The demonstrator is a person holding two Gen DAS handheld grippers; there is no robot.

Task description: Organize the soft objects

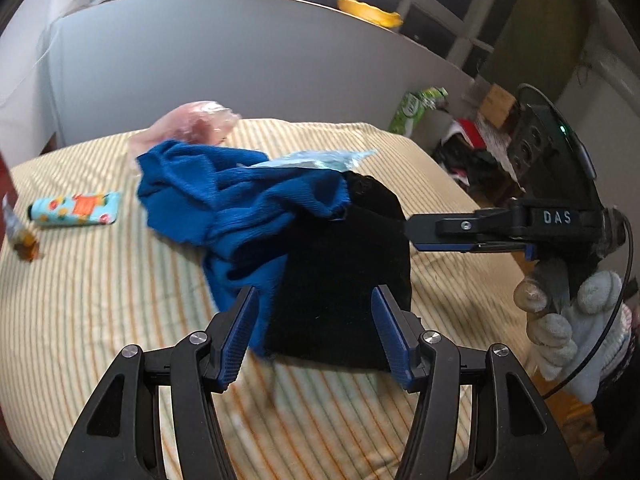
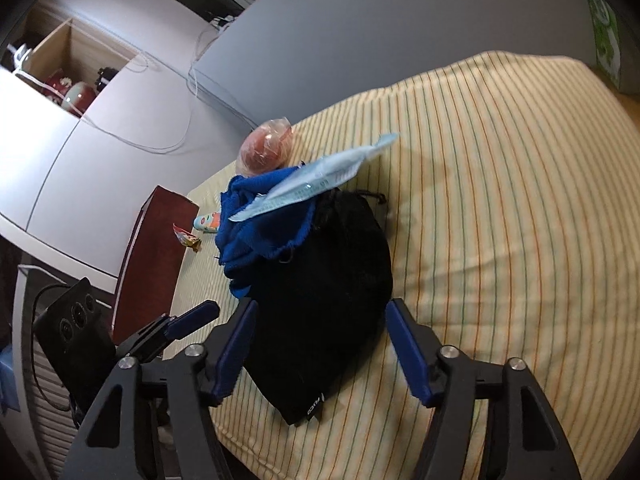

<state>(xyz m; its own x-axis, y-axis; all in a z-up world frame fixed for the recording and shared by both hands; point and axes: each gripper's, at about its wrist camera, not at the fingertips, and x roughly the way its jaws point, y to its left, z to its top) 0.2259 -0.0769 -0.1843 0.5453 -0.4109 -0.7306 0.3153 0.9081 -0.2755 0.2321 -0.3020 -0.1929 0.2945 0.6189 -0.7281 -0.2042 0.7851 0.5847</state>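
A black drawstring pouch [image 1: 344,272] [image 2: 328,280] lies on the striped bed. A crumpled blue knit cloth [image 1: 240,200] [image 2: 256,224] overlaps its far left side, and a pale blue flat packet [image 1: 316,160] [image 2: 320,176] rests on top of both. My left gripper [image 1: 314,300] is open, its fingers straddling the pouch's near edge and the cloth's hem. From the opposite side my right gripper [image 2: 322,308] stands open over the pouch, the pads not pressing it. The left wrist view shows the right gripper [image 1: 416,232] side-on at the pouch's right edge, held by a gloved hand [image 1: 580,320].
A pink plastic-wrapped ball [image 1: 192,124] [image 2: 266,146] sits behind the cloth. A printed tube [image 1: 76,210] [image 2: 208,222] and a snack wrapper [image 1: 20,236] [image 2: 186,236] lie near the bed's edge by a red-brown board [image 2: 152,256]. A grey headboard [image 1: 240,60] backs the bed. Clutter [image 1: 472,152] lies beside it.
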